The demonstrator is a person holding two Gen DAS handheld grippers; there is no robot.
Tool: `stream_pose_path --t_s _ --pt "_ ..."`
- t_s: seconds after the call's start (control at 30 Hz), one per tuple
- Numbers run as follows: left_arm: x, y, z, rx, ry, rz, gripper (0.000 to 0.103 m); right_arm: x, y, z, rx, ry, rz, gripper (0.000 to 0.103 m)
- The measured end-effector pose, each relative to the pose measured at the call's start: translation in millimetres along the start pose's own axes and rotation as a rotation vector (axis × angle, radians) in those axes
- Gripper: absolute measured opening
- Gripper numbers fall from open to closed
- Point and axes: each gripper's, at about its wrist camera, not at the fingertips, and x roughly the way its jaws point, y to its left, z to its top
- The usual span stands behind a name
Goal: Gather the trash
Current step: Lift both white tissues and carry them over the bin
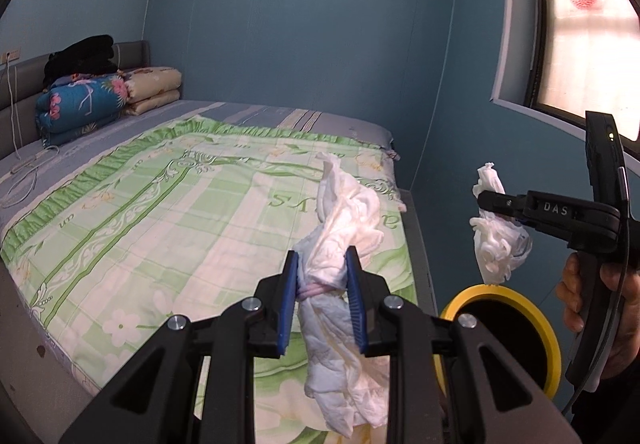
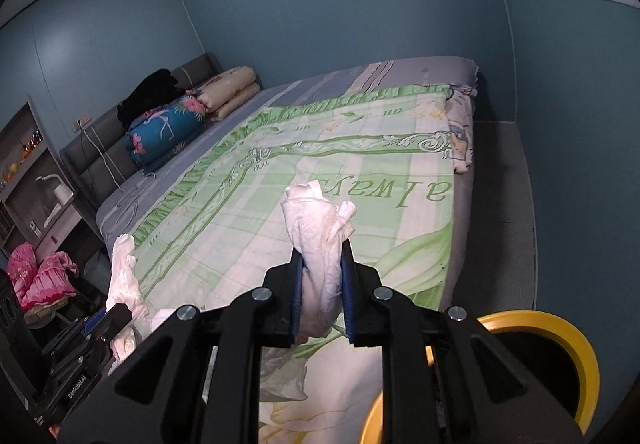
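Observation:
My left gripper (image 1: pixel 322 264) is shut on a white crumpled diaper (image 1: pixel 344 344) and holds it in the air above the bed's near corner. My right gripper (image 2: pixel 322 264) is shut on a smaller wad of white tissue (image 2: pixel 320 240). In the left wrist view the right gripper (image 1: pixel 486 200) shows at the right, holding its tissue (image 1: pixel 496 248) just above the yellow-rimmed trash bin (image 1: pixel 548 328). In the right wrist view the left gripper (image 2: pixel 116 314) and its diaper (image 2: pixel 124 276) show at the lower left. The bin (image 2: pixel 576 340) is at the lower right.
A bed with a green floral sheet (image 1: pixel 168 212) fills the middle. Folded quilts (image 1: pixel 88 104) and dark clothes are stacked by the headboard. A white cable (image 1: pixel 28 180) lies on the bed. A blue wall and a window (image 1: pixel 588 44) are at right. A shelf (image 2: pixel 36 180) and pink cloth (image 2: pixel 40 276) are at left.

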Motion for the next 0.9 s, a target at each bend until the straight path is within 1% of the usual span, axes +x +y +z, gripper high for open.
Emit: stream_pose_path --t_s 0.23,0.5,0.67,0.9 --pt "-12.8 -33.1 6.8 0.065 -0.04 -0.062 0.022 -42.3 -15.5 -9.2 0.03 -0.067 -0.049 0.016" --pt "-8.6 -77.1 8.9 0.153 -0.061 -0.145 0.022 -83.0 -49.9 -25.0 0.107 -0.115 -0.158 0.017" --pt "1.9 -102.4 6.0 0.197 -0.044 -0.189 0.022 -109.5 -77.1 -36.4 0.16 -0.153 -0.235 0.017" --pt "21.4 -129.3 -1.2 0.228 0.0 -0.218 0.022 -127.0 -109.0 -51.3 0.205 -0.193 -0.309 0.017"
